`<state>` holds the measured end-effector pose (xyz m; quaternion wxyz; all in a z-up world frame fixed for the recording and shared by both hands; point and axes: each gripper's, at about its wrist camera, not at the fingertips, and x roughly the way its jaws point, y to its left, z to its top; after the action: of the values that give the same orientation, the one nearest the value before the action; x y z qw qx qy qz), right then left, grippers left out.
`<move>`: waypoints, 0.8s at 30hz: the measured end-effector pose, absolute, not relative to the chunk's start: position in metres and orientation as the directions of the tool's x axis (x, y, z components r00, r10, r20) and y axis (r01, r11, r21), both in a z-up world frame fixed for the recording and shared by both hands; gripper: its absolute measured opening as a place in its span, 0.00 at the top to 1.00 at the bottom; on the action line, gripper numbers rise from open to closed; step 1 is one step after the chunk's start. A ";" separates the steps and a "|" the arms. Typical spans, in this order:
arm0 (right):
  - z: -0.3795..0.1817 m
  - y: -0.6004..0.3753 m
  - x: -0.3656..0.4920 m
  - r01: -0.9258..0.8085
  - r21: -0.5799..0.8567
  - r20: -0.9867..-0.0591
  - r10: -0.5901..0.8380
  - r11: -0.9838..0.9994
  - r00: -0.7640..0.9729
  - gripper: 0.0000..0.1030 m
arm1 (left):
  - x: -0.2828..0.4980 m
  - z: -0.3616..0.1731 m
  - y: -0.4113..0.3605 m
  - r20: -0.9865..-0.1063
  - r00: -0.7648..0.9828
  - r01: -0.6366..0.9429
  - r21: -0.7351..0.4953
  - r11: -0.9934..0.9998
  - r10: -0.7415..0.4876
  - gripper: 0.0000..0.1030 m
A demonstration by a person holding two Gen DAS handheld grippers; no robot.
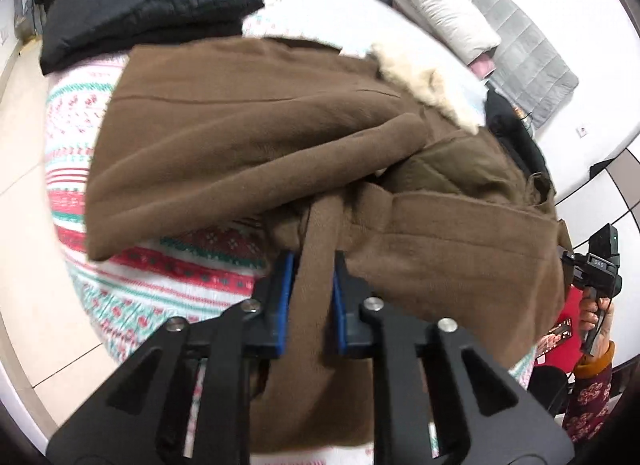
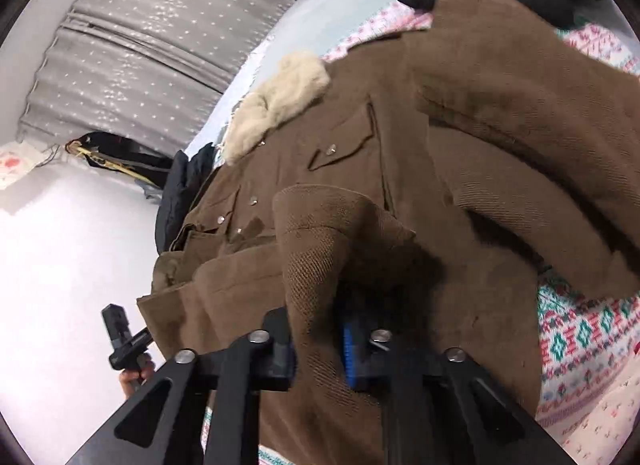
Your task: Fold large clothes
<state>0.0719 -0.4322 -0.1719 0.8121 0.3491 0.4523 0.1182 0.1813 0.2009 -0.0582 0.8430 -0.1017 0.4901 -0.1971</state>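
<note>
A large brown coat with a cream fur collar lies bunched on a patterned red, green and white bedspread. My left gripper is shut on a thick fold of the coat's edge, lifted off the bed. In the right wrist view the coat shows its snap pockets and fur collar. My right gripper is shut on another fold of brown cloth, which drapes over its fingers. The right gripper and hand also show in the left wrist view, and the left gripper in the right wrist view.
A folded black garment lies at the far end of the bed. Grey and beige quilted bedding is piled at the back right. A black item lies beside the coat. A grey starry curtain hangs behind. Pale floor tiles lie left.
</note>
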 end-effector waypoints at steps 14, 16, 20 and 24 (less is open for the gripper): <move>-0.100 -0.419 -0.095 -0.087 0.614 -0.579 0.522 0.785 0.626 0.93 | 0.046 0.005 0.227 -0.710 0.498 0.424 -0.302 0.854 -0.498 0.95; -0.102 -0.414 -0.116 -0.074 0.586 -0.607 0.498 0.807 0.619 0.93 | 0.025 -0.003 0.230 -0.756 0.476 0.431 -0.244 0.869 -0.449 0.95; -0.128 -0.414 -0.160 0.019 0.465 -0.747 0.381 0.885 0.544 0.88 | 0.000 -0.033 0.238 -0.875 0.397 0.443 -0.081 0.893 -0.277 0.95; -0.124 -0.428 -0.182 0.062 0.414 -0.782 0.320 0.908 0.535 0.81 | -0.024 -0.023 0.255 -0.874 0.416 0.487 -0.018 0.873 -0.250 0.92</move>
<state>-0.1823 -0.4277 -0.1244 0.8527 0.2007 0.4763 0.0757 -0.0244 0.2545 -0.0230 0.8329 0.1200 0.4928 -0.2213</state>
